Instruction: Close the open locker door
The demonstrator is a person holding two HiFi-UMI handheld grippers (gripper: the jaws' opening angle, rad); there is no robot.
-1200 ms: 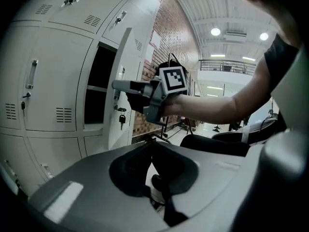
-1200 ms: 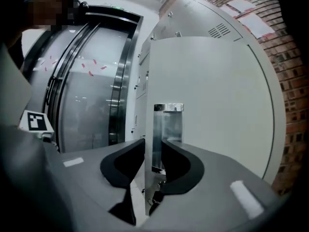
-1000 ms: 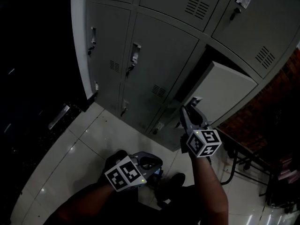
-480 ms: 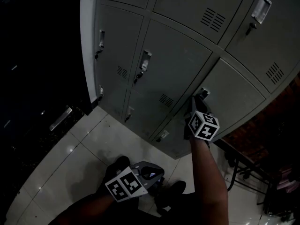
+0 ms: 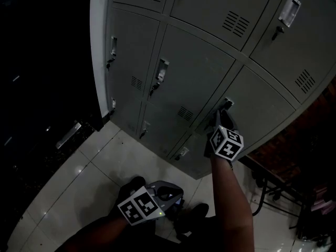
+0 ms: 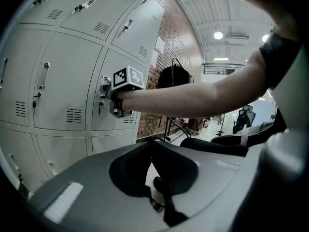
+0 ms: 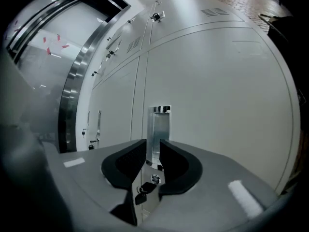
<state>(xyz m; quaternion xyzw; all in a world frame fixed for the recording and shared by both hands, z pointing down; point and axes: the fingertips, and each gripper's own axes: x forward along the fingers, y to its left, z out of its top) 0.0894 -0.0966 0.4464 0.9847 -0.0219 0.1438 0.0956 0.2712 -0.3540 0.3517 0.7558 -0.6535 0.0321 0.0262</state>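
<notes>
Down by your shoes (image 5: 132, 185), your left gripper (image 5: 170, 192) hangs over the pale floor tiles (image 5: 79, 177), well apart from the lockers (image 5: 184, 62). In the left gripper view its two pads (image 6: 137, 163) meet at the tip and carry nothing.

Further out, your right forearm (image 5: 231, 193) reaches up to the right gripper (image 5: 223, 117), which sits against the locker door (image 5: 260, 112) at that door's left edge. In the right gripper view the jaws stand a narrow slit apart with nothing pinched between them. The door's bright metal handle (image 7: 160, 124) shows straight through that slit, just beyond the tips, and a small key (image 7: 144, 187) hangs in the lock below it. The tips look to be touching the door beside the handle, though the dim light makes that hard to confirm.

The locker door itself lies flush with its neighbours, its edges in line with the seams around it, in the right-hand column of the bank and one row above the bottom. Past the bank's right edge a brick wall (image 6: 146, 124) runs away from you.
</notes>
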